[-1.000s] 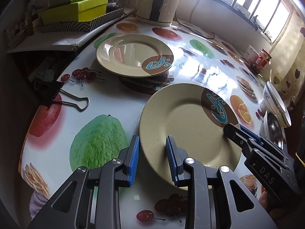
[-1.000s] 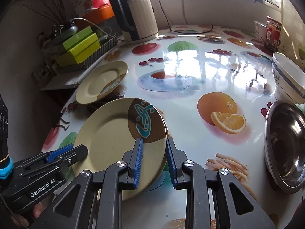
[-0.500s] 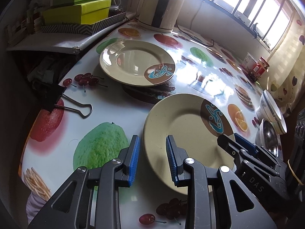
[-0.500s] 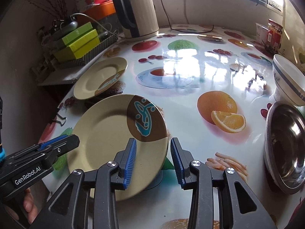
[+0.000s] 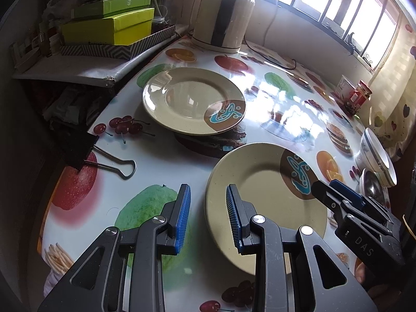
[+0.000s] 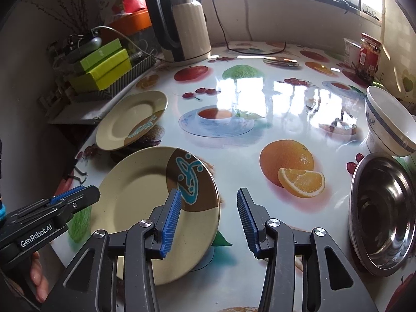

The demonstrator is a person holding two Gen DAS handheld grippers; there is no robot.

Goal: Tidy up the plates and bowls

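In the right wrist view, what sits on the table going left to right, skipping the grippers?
Far plate → near plate → steel bowl and the white bowl behind it.

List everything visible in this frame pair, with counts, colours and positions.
Round beige plates with a brown-and-blue patch: 2; nearer plate at the near table edge, between the right gripper's fingers, farther plate behind it by the shelf.
White bowl with blue stripe: 1, right side.
Steel bowl: 1, before the white bowl.
Cream-and-black kettle: 1, table's far side.
Lime-green boxes: 2, stacked on the shelf.
Black binder clip: 1, left table edge.
Red jar: 1, far right.
Left gripper: open, empty.
Right gripper: jaws just opened.
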